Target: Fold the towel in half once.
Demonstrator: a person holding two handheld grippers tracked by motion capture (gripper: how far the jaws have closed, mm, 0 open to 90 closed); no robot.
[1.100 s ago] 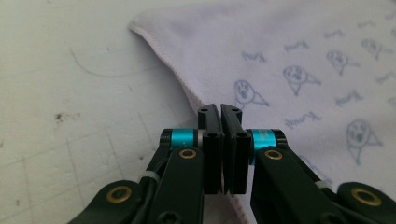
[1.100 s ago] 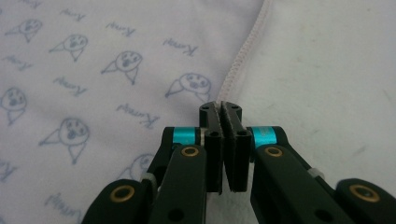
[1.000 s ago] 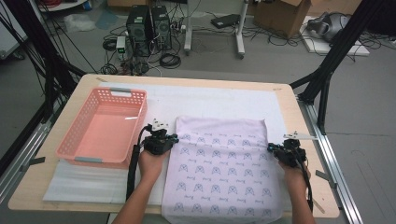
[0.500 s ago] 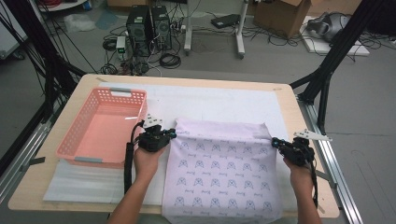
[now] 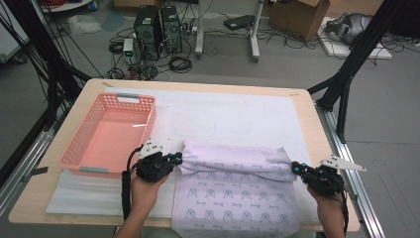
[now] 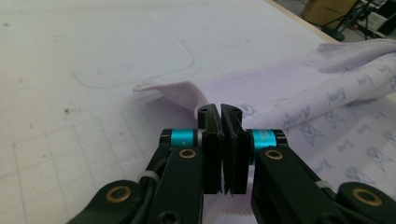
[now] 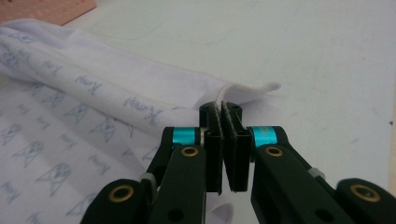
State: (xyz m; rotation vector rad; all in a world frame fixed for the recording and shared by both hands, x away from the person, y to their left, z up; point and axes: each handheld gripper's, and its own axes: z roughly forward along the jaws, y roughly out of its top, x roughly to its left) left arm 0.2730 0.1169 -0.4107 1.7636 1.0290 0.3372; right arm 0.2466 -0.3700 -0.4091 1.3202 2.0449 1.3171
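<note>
A pale lilac patterned towel [image 5: 233,193] lies on the table's near half, its far edge lifted and rolled toward the person. My left gripper [image 5: 179,158] is shut on the towel's far left corner [image 6: 187,91], and the jaws [image 6: 219,112] pinch the hem. At the far right corner [image 7: 252,91] my right gripper [image 5: 293,168] is shut on the towel [image 7: 116,98], with cloth showing between its jaws. Both grippers hold the folded edge [image 5: 233,161] a little above the rest of the towel.
A pink plastic basket [image 5: 89,148] stands at the left of the table, close beside my left gripper. A white mat [image 5: 233,114] covers the tabletop beyond the towel. Black frame legs [image 5: 346,74] rise at the right edge.
Both grippers have moved toward the person and slightly up, drawing the towel's far edge back over itself, so the towel now shows a rolled fold.
</note>
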